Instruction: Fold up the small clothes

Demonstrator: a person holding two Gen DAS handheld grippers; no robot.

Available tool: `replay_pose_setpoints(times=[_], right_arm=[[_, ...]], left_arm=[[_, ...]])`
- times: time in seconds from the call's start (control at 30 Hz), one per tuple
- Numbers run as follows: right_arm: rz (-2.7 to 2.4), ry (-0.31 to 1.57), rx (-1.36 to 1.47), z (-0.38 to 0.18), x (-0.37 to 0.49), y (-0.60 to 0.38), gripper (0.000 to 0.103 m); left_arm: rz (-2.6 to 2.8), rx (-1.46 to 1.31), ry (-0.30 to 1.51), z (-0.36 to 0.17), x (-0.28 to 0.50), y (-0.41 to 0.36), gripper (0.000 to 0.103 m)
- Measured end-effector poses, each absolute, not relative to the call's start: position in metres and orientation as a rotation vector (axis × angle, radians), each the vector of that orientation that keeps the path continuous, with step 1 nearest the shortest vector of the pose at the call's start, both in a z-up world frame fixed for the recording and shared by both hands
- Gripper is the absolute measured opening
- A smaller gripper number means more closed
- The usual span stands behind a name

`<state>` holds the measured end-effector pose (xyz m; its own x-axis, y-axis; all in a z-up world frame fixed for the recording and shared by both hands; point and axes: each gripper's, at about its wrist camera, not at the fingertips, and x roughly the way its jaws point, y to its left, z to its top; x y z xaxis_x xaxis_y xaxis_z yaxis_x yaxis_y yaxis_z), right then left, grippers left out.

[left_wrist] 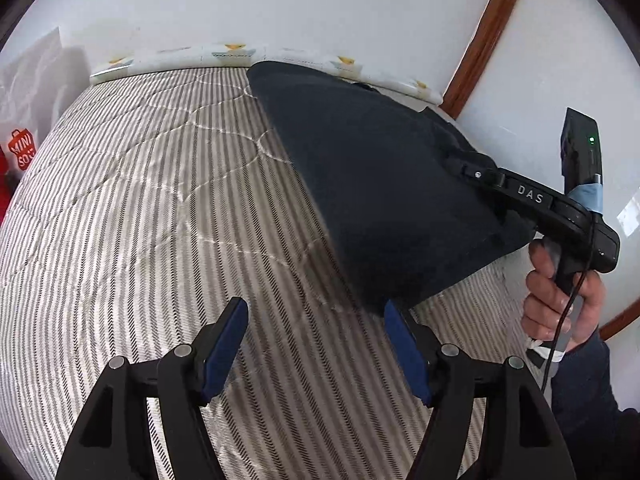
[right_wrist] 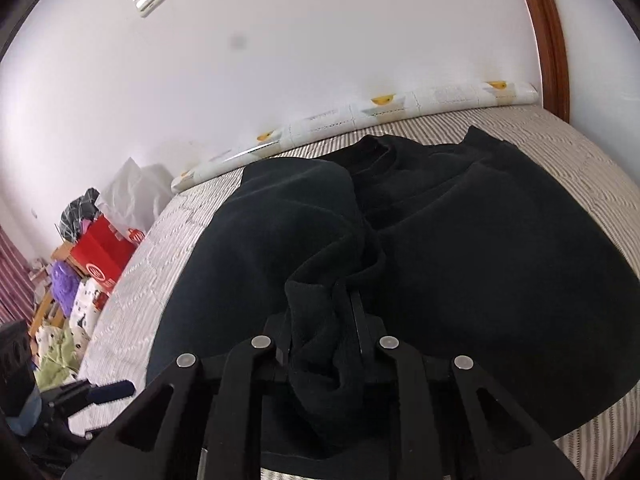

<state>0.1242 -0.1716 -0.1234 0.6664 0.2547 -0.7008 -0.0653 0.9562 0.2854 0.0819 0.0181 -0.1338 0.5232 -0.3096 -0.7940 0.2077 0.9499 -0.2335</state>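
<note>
A black sweater (right_wrist: 480,240) lies spread on the striped bed, its neckline (right_wrist: 376,148) toward the wall. My right gripper (right_wrist: 346,304) is shut on a bunched fold of it, and cloth hangs between and over the fingers. In the left wrist view the same sweater (left_wrist: 380,184) is lifted into a tent, with the right gripper (left_wrist: 464,170) clamped on its right edge and a hand (left_wrist: 560,296) on the handle. My left gripper (left_wrist: 315,308) is open, blue pads wide apart over bare quilt. Its right fingertip (left_wrist: 394,316) is just by the sweater's lower corner, and nothing is between the pads.
The striped quilt (left_wrist: 140,220) covers the bed. A rolled patterned sheet (right_wrist: 400,110) lies along the white wall. A wooden frame (right_wrist: 548,32) stands at the right. Left of the bed are a red box (right_wrist: 104,252), bags and clothes, and a white shopping bag (left_wrist: 28,120).
</note>
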Motion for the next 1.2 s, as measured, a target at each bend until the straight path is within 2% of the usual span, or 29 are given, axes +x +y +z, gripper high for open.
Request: replay_pose_setpoints(times=[0.23, 0.43, 0.67, 0.83, 0.97, 1.2], right_arm=[[0.163, 0.829, 0.201, -0.122, 0.126, -0.17, 0.019], [0.177, 0.834, 0.329, -0.114, 0.128, -0.185, 0.019], [0.18, 0.838, 0.238, -0.125, 0.123, -0.178, 0.021], [0.196, 0.852, 0.307, -0.126, 0.13, -0.185, 0.024], [0.21, 0.832, 0.27, -0.12, 0.132, -0.183, 0.016], [0.198, 0.701, 0.25, -0.082, 0.124, -0.202, 0.013]], left_arm=[[-0.273, -0.08, 0.961, -0.13, 0.082, 0.021, 0.069], [-0.302, -0.136, 0.936, -0.113, 0.08, 0.019, 0.069], [-0.336, -0.075, 0.951, -0.124, 0.073, -0.004, 0.069], [-0.363, -0.091, 0.994, -0.138, 0.082, -0.02, 0.07], [-0.364, -0.082, 0.977, -0.142, 0.09, -0.034, 0.07], [-0.366, -0.049, 0.952, -0.139, 0.113, -0.069, 0.07]])
